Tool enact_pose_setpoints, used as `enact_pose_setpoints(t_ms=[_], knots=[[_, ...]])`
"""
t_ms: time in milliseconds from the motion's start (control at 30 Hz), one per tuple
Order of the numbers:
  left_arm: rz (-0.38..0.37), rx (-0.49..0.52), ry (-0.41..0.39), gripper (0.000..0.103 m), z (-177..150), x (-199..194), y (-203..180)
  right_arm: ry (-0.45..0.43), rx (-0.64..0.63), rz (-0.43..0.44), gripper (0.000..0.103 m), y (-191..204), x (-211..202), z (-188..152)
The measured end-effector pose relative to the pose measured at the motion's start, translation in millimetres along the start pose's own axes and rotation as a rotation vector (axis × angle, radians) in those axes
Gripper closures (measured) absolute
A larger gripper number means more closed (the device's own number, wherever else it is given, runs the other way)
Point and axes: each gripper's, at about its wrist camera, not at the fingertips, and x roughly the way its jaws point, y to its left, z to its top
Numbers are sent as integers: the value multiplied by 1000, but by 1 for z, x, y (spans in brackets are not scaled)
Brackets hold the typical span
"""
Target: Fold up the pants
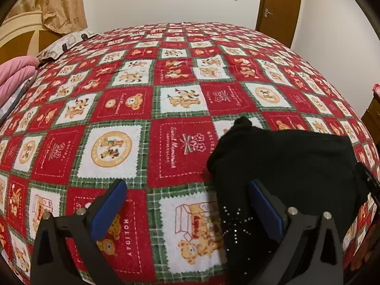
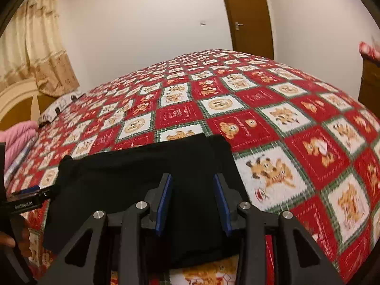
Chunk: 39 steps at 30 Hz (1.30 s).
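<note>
While hovering low over the bedspread (image 1: pixel 180 147), spreading wide: left gripper (image 1: pixel 187 201), blue pads (image 1: pixel 108 210) far apart, gripping nothing, its right finger lying over the near edge of the black pants (image 1: pixel 285 161), its left finger over bare checked cloth. Lying folded into a dark, roughly square bundle, mostly ahead and to the right of that gripper, a small starburst of studs (image 1: pixel 236 225) showing just inside its right finger. Pointing forward along the bed toward the far wall and the brown door (image 1: pixel 277 7). Standing partly parted above the same bundle: right gripper (image 2: pixel 192 199), blue pads (image 2: pixel 163 204) a moderate gap apart, black fabric (image 2: pixel 142 166) filling the space between and beyond them, though whether touching it cannot be told. Tilting down toward the bed, the left tool (image 2: pixel 26 201) showing at the left edge beside the bundle, with the holder's fingers (image 2: pixel 8 241) curling under it.
</note>
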Motion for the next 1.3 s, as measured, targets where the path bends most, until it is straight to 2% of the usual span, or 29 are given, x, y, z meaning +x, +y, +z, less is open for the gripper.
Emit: enact_pose_setpoints(t_ms=[100, 200, 333, 533, 633, 833, 967, 1033, 1100, 1167, 1300], knots=[[20, 33, -12, 0, -3, -6, -6, -10, 26, -3, 65, -3, -7, -4], [63, 82, -10, 0, -7, -2, -14, 20, 2, -14, 64, -1, -4, -11], [78, 82, 7, 0, -11, 0, -11, 29, -24, -17, 64, -1, -10, -14], [73, 83, -7, 0, -14, -10, -8, 12, 49, 4, 63, -13, -23, -16], [71, 77, -14, 0, -17, -14, -6, 13, 57, 5, 57, -16, -26, -22], [32, 71, -39, 0, -21, -28, -6, -4, 119, 12, 52, -29, -42, -28], [39, 93, -27, 0, -25, -26, -13, 19, 151, 0, 52, -38, -44, -35], [17, 84, -30, 0, -27, -28, -13, 9, 161, 6, 52, -41, -50, -39], [8, 102, -24, 0, -31, -29, -17, 3, 166, -3, 52, -42, -54, -42], [33, 135, -23, 0, -36, -27, -22, -2, 156, 12, 52, -41, -57, -42], [50, 143, -20, 0, -41, -24, -27, -54, 102, -16, 52, -34, -62, -35]])
